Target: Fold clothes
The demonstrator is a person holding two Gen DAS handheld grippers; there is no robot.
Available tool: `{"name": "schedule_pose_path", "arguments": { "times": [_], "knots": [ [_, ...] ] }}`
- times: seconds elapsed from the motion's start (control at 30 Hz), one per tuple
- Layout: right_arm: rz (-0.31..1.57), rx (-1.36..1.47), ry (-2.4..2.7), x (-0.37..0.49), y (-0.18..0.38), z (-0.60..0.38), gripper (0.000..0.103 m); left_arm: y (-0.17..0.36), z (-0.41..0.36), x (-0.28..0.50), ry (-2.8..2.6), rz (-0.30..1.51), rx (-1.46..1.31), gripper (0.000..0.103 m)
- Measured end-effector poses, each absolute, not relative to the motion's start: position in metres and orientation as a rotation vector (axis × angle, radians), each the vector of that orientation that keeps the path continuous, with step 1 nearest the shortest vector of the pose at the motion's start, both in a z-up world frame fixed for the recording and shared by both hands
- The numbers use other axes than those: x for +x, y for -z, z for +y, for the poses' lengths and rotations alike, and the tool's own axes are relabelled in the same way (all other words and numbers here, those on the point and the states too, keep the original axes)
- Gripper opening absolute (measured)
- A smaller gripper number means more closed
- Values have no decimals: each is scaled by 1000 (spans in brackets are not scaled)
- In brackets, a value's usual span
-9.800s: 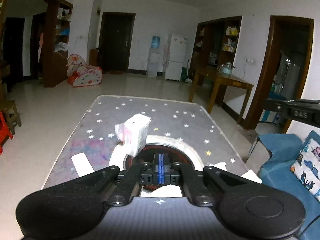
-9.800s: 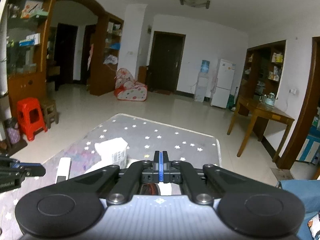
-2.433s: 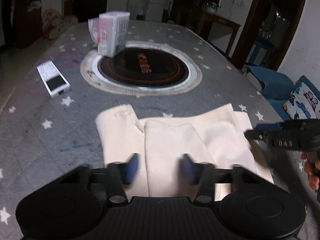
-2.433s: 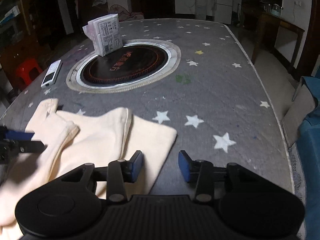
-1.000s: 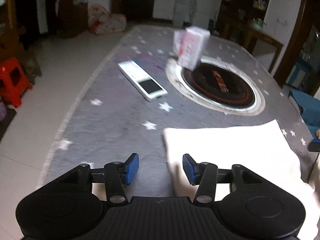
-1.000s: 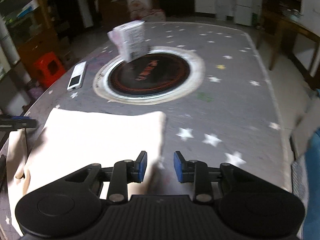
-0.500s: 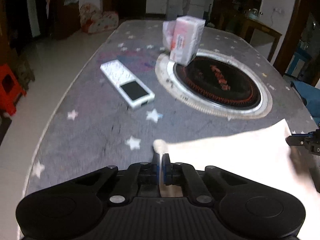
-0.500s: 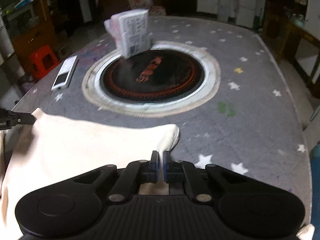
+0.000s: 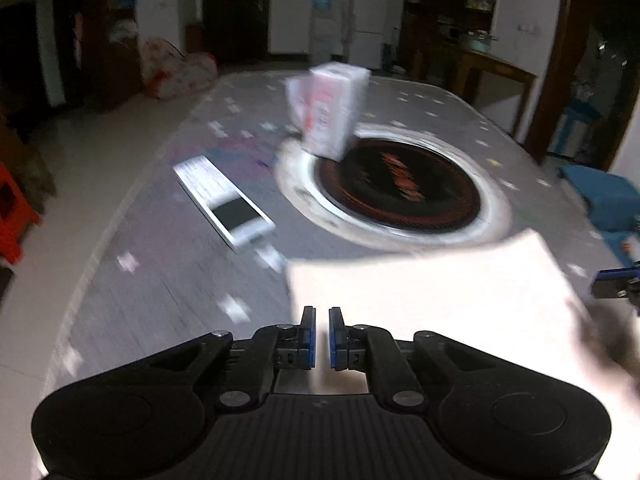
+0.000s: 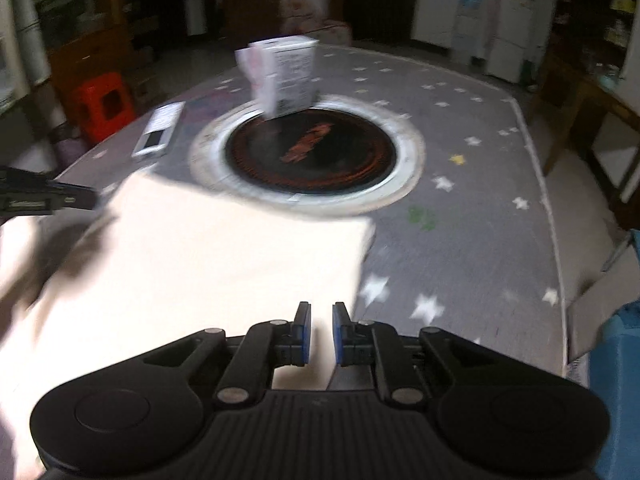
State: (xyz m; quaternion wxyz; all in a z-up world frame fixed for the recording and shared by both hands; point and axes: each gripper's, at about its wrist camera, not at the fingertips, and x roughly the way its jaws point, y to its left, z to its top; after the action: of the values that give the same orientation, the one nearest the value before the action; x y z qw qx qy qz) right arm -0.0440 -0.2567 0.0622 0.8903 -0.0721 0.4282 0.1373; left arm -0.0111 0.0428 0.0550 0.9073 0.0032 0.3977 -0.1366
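Nearest thing first: the left gripper (image 9: 322, 316) sits at the near left corner of the cream cloth (image 9: 432, 292). Its blue pads are only a crack apart. They have just been opening, and the cloth shows through the gap, but I can't see the pads pressing on it.

Same deal on the other side. The right gripper (image 10: 321, 312) is over the near right corner, its jaws have just been opening too, and the gap is a bit wider. Cloth is under and between them, not pinched as far as I can see.

The cloth itself lies as a flat rectangle on the near end of the grey star-print table (image 9: 160, 264). Its far edge comes up just short of the pale ring around the round black hob (image 9: 400, 184) set in the middle.

Left of the hob there's a white remote-looking gadget (image 9: 224, 208) lying flat. On the far left rim of the hob stands a tilted white carton (image 9: 330, 112).

It's all pretty motion-blurred. Way at the back, across the floor, are a water dispenser (image 9: 322, 24) and a white fridge (image 9: 366, 24).
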Motion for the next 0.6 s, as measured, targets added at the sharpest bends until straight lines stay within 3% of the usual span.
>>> {"name": "schedule_pose_path", "arguments": {
  "times": [0.33,0.6],
  "knots": [
    [921,-252,-479,-167,-41,-226,11,-27,23,-117,474,880,45,7],
    [868,-209,-434,-204,-30,-222,12,-23,46,-132,375,832,30,7]
  ]
}}
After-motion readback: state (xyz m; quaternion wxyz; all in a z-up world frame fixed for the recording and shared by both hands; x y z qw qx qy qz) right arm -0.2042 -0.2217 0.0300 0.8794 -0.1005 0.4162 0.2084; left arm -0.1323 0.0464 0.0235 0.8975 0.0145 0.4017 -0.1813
